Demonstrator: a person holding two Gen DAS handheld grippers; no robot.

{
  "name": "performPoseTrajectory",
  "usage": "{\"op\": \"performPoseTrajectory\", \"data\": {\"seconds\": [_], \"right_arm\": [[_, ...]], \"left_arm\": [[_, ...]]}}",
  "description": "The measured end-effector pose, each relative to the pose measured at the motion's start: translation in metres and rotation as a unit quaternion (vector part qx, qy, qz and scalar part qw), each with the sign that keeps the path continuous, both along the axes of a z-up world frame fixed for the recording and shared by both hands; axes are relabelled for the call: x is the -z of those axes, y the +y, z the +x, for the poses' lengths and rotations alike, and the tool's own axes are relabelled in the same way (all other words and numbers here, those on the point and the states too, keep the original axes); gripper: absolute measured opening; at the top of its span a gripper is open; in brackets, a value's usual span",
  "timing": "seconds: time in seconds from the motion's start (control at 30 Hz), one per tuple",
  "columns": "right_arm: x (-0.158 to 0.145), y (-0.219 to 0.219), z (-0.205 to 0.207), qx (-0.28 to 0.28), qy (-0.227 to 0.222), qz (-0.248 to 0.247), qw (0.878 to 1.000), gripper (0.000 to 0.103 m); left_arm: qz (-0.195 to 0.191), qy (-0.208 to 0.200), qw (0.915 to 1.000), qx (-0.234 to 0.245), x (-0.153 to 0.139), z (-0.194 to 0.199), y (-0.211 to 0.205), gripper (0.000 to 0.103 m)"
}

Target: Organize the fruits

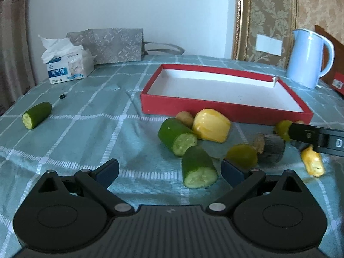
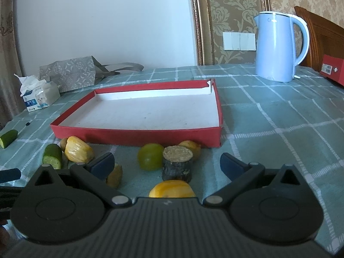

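Note:
An empty red tray (image 1: pixel 193 107) (image 2: pixel 137 134) with a white floor lies on the green checked cloth. Fruit pieces lie in front of it. In the left wrist view my left gripper (image 1: pixel 169 168) is open, with a cucumber piece (image 1: pixel 198 169) between its fingers. Behind lie another cucumber piece (image 1: pixel 177 136), a yellow piece (image 1: pixel 211 124) and a green round fruit (image 1: pixel 243 155). In the right wrist view my right gripper (image 2: pixel 167 164) is open around a dark sugarcane stub (image 2: pixel 177 164), a green round fruit (image 2: pixel 150 157) and a yellow piece (image 2: pixel 172 190).
A lone cucumber piece (image 1: pixel 36 115) lies far left. A tissue pack (image 1: pixel 66 64) and grey bag (image 1: pixel 107 45) stand at the back left. A blue kettle (image 2: pixel 277 45) stands back right, a red box (image 2: pixel 333 68) beside it.

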State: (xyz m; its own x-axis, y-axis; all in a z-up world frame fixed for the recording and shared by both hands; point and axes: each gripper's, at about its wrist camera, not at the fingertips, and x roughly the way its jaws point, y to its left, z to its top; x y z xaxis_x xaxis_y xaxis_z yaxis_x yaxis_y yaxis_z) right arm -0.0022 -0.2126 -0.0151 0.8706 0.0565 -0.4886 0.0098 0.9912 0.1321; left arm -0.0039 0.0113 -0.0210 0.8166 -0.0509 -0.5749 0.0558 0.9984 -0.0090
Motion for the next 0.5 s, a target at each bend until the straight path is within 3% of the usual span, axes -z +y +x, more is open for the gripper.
{"op": "performPoseTrajectory", "data": {"seconds": [0.5], "right_arm": [[-0.001, -0.002, -0.002, 0.006, -0.004, 0.004, 1.000, 0.103]], "left_arm": [[0.018, 0.000, 0.9998, -0.002, -0.002, 0.007, -0.011, 0.102]]}}
